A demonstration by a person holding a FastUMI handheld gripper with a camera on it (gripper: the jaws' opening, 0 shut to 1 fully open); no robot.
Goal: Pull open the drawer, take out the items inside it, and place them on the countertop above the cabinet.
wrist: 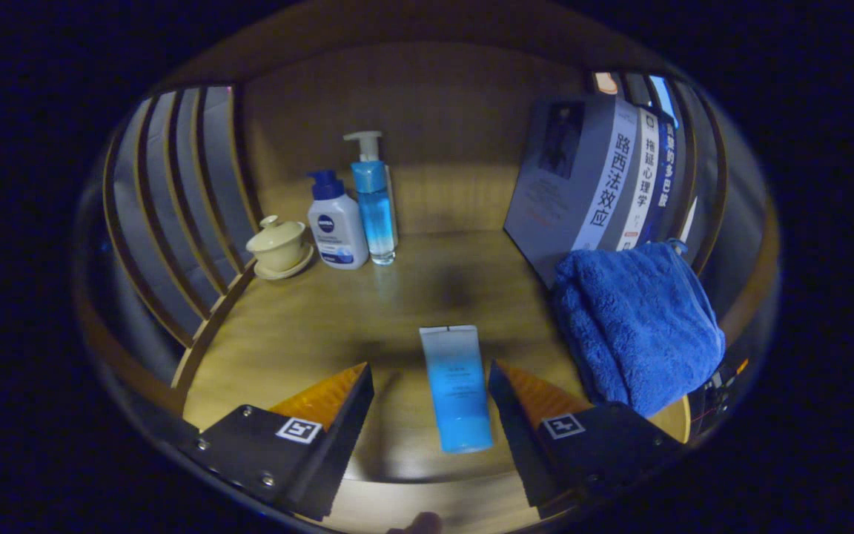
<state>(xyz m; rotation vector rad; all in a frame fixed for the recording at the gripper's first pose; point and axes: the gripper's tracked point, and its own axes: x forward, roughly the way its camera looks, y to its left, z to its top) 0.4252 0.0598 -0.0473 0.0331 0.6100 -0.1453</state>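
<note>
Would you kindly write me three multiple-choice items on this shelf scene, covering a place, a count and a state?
1. Where does the blue tube lie?
A. Between the gripper fingers
B. Inside the lidded cup
C. On top of the blue towel

2. How many pump bottles stand beside the lidded cup?
A. One
B. Two
C. Four

3. How do the gripper fingers stand?
A. Pressed on the tube
B. Closed with nothing between
C. Open, with gaps on both sides of the tube

Answers:
1 A, the tube lies flat on the wooden surface between the fingers.
2 B, a white pump bottle and a clear blue pump bottle stand there.
3 C, wood shows between each finger and the tube.
</note>
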